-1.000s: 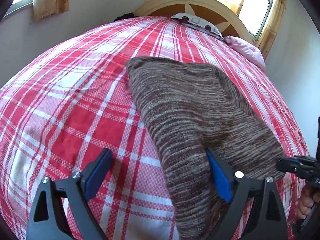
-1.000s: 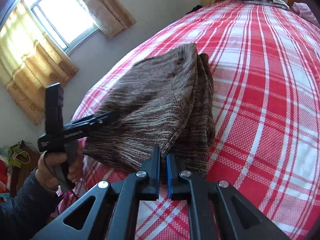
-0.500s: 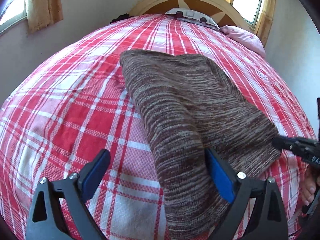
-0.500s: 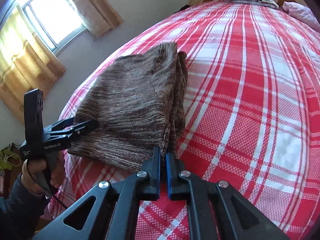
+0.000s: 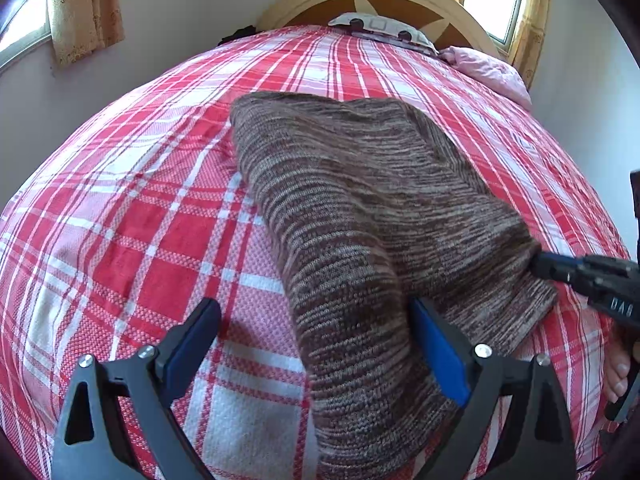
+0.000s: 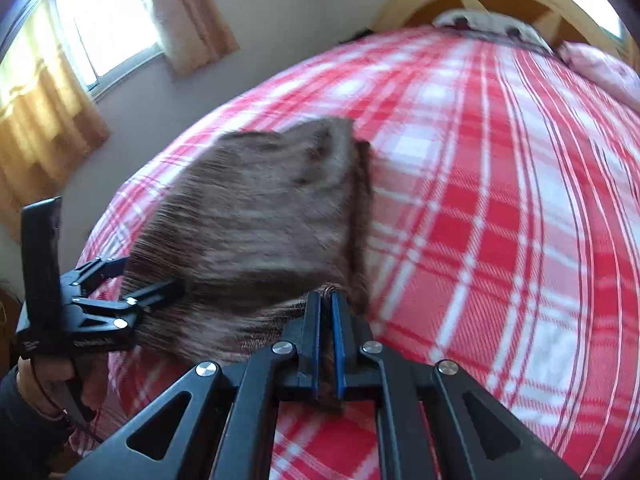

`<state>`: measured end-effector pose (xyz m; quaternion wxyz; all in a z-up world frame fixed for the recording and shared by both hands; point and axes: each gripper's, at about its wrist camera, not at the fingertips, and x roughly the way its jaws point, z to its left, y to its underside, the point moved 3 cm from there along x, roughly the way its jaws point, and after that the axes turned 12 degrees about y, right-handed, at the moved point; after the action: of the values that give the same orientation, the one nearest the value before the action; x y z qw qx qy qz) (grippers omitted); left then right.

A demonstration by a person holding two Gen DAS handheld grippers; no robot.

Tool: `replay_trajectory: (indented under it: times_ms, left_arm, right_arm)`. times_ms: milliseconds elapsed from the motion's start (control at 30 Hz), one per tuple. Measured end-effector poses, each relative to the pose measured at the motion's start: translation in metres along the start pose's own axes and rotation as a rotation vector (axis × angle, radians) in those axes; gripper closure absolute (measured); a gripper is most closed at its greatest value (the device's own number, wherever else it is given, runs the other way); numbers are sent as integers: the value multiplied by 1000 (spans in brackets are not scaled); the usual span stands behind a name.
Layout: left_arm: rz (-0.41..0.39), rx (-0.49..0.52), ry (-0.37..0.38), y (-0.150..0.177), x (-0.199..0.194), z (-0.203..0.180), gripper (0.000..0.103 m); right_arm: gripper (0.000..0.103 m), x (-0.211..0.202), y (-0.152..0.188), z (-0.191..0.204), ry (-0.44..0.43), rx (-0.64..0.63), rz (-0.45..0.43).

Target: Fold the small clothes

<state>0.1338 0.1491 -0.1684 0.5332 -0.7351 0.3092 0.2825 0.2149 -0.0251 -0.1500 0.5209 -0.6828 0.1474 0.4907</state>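
item: brown knit (image 5: 360, 208), doubled over on plaid bed (image 5: 140, 220); right gripper (image 6: 326, 312) pinching its near corner, left gripper (image 5: 316, 344) spread wide astride the near edge; folding seemingly part done.

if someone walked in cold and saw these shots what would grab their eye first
The loud red and white plaid bedspread fills both views. On it lies a brown striped knit garment, folded over. Its near edge is pinched in the shut right gripper, while the left gripper stands wide open around another part of that edge.
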Motion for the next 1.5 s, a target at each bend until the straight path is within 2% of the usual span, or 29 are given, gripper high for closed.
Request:
replay_trajectory:
  times_ms: [33,67,100,167,267,400,667,933,1133,1500]
  left_arm:
    - [-1,0,1,1,-1,0,5]
    - [-3,-2,3,1,-1,0,5]
    - [-3,-6,2,2,-1,1,5]
    - [-2,-12,3,5,-3,1,5]
    - [-2,-9,-11,8,-9,-3,5]
    - [-43,15,-35,13,-35,-14,6]
    - [-197,77,-24,28,-114,-44,6]
    - [-299,140,-27,23,-154,-68,5]
    - [-342,159,-8,21,-170,-80,4]
    - [-362,153,-3,23,-179,-85,4]
  right_arm:
    - [86,0,8,-4,29,-15,6]
    - [69,-3,15,-8,59,-23,-3]
    - [59,-5,20,-13,89,-23,-6]
    - [59,-5,34,-23,113,-21,29]
    - [59,-16,43,-28,123,-12,10]
    - [59,-37,50,-27,95,25,-18]
    - [59,-106,51,0,85,49,-229]
    - [58,-170,52,15,74,87,-384]
    - [57,-189,51,25,72,78,-418]
    - [56,-195,54,31,69,68,-427]
